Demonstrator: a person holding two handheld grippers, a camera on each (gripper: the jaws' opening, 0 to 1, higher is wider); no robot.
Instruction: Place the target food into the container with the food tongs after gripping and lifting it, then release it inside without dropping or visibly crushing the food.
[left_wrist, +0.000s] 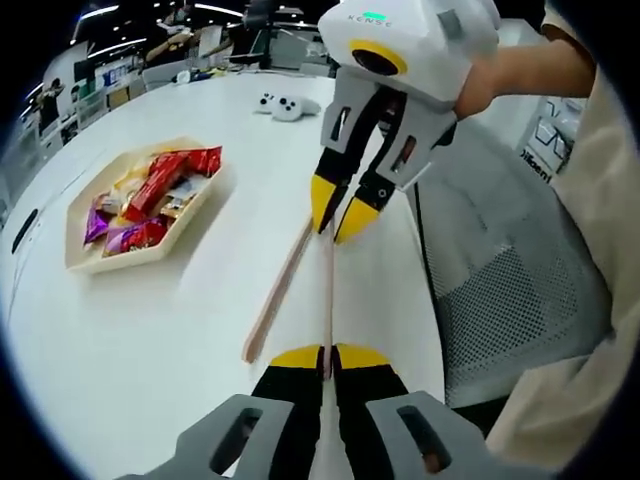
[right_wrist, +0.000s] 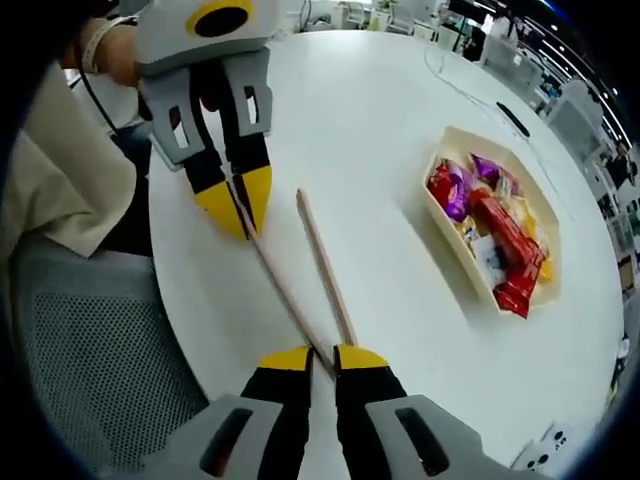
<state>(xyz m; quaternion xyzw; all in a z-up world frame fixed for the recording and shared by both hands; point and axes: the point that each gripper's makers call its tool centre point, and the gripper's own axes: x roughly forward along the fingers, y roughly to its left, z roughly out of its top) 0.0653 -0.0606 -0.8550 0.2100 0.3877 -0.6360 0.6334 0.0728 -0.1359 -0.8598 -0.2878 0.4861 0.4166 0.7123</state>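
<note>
Both grippers hold the wooden tongs (left_wrist: 290, 275) over the white table (left_wrist: 150, 330): the left gripper (left_wrist: 328, 358) pinches one arm's end, and the right gripper (right_wrist: 322, 358) looks closed by the joined end. The snacks sit in the tray (left_wrist: 85, 262), well apart, off to the side the tongs open toward. There is bare table between, and the table edge is close by the person's chair (left_wrist: 510, 290).

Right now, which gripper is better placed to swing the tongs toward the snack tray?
Probably right: the right gripper holds the tongs at their joined end; the left gripper pinches just one arm's tip.
</note>
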